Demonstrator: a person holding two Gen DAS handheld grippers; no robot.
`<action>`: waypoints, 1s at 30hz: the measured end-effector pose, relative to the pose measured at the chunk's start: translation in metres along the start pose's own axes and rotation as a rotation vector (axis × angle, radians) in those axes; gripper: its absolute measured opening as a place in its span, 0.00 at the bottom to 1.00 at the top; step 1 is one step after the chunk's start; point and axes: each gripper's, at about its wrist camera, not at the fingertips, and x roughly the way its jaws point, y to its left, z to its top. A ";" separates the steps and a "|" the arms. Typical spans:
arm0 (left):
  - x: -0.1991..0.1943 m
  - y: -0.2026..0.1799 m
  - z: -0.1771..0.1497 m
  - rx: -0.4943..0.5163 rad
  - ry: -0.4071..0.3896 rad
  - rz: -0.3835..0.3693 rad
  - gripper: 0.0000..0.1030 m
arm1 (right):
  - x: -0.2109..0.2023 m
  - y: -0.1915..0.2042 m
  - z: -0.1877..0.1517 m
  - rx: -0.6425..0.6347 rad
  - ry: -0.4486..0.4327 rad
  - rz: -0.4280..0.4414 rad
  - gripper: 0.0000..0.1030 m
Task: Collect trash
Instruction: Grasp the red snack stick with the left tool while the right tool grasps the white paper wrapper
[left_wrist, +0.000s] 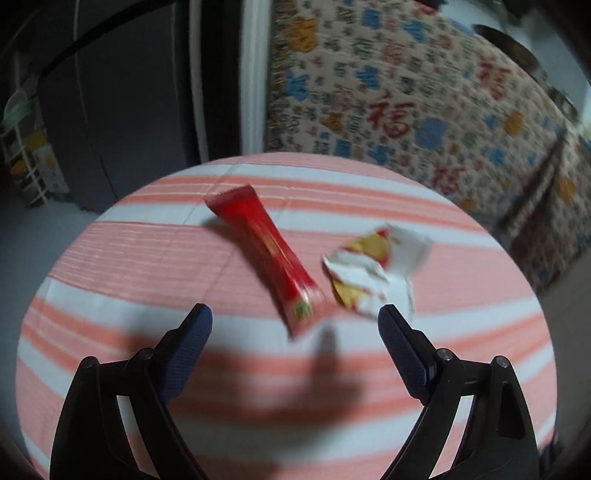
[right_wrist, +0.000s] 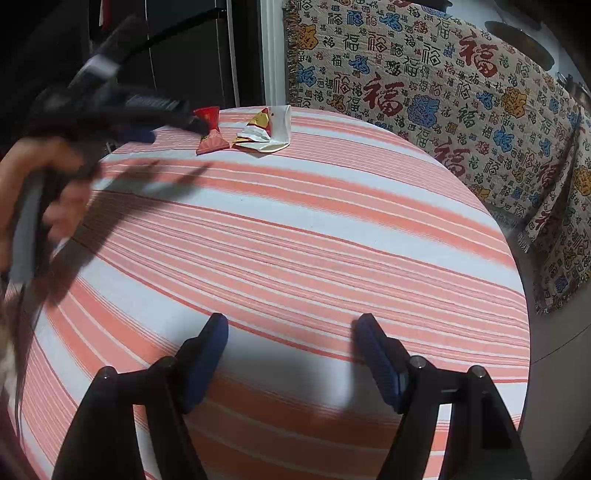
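A long red wrapper (left_wrist: 269, 251) lies on the striped tablecloth (left_wrist: 129, 258), with a crumpled white, yellow and red wrapper (left_wrist: 373, 269) just to its right. My left gripper (left_wrist: 295, 317) hovers open right in front of both, its near end of the red wrapper lying between the fingertips, untouched. In the right wrist view the same red wrapper (right_wrist: 210, 133) and crumpled wrapper (right_wrist: 266, 133) sit at the table's far side. There the left gripper (right_wrist: 177, 118), held by a hand (right_wrist: 44, 184), reaches toward them, blurred. My right gripper (right_wrist: 291, 332) stands open over bare cloth near the table's front.
A patterned blanket (right_wrist: 443, 92) with red characters covers furniture behind and right of the table. A dark cabinet (left_wrist: 129, 92) and white frame (left_wrist: 255, 74) stand at the back left. A shelf with boxes (left_wrist: 33, 158) is at the far left. The tablecloth (right_wrist: 295, 240) stretches between the grippers.
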 end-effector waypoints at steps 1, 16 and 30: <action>0.015 0.002 0.006 -0.028 0.028 0.005 0.89 | 0.001 0.001 0.001 0.000 0.000 0.000 0.72; -0.047 0.030 -0.043 0.194 0.132 -0.194 0.23 | 0.000 0.003 0.001 -0.004 0.000 0.008 0.74; -0.049 0.034 -0.082 0.219 0.125 -0.197 0.60 | 0.081 -0.020 0.153 -0.032 0.007 0.185 0.73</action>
